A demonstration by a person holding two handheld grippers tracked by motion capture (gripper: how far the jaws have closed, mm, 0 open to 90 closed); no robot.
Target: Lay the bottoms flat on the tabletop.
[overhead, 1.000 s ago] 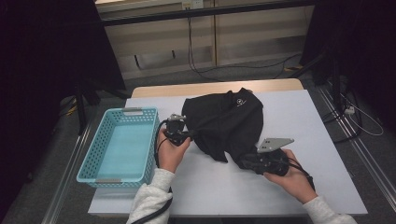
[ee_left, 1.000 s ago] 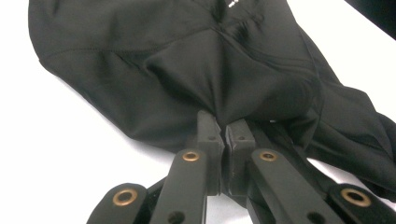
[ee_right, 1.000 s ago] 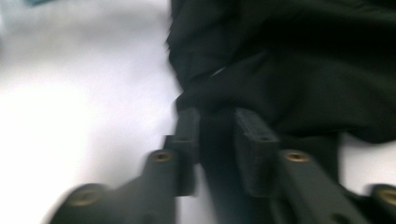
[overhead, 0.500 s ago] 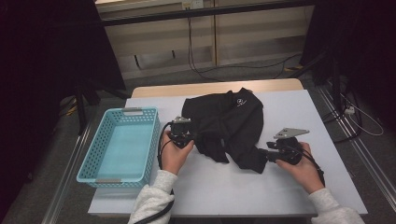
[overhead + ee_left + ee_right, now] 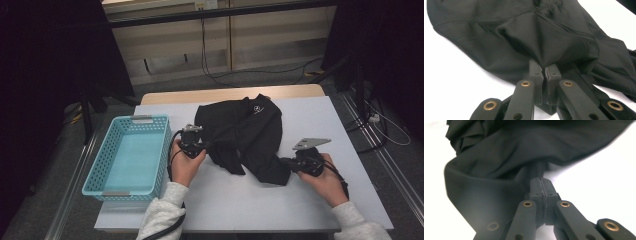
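black garment (image 5: pixel 245 132) long axis far-left to near-right | left gripper (image 5: pixel 199 146), right gripper (image 5: pixel 287 162): fingers pinching its edges

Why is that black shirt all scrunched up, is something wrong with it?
Nothing looks torn or spilled. The black garment lies bunched and crooked on the white table because each hand-held gripper pinches an edge: the left hand-held gripper and the right hand-held gripper. The blue basket sits straight beside it.
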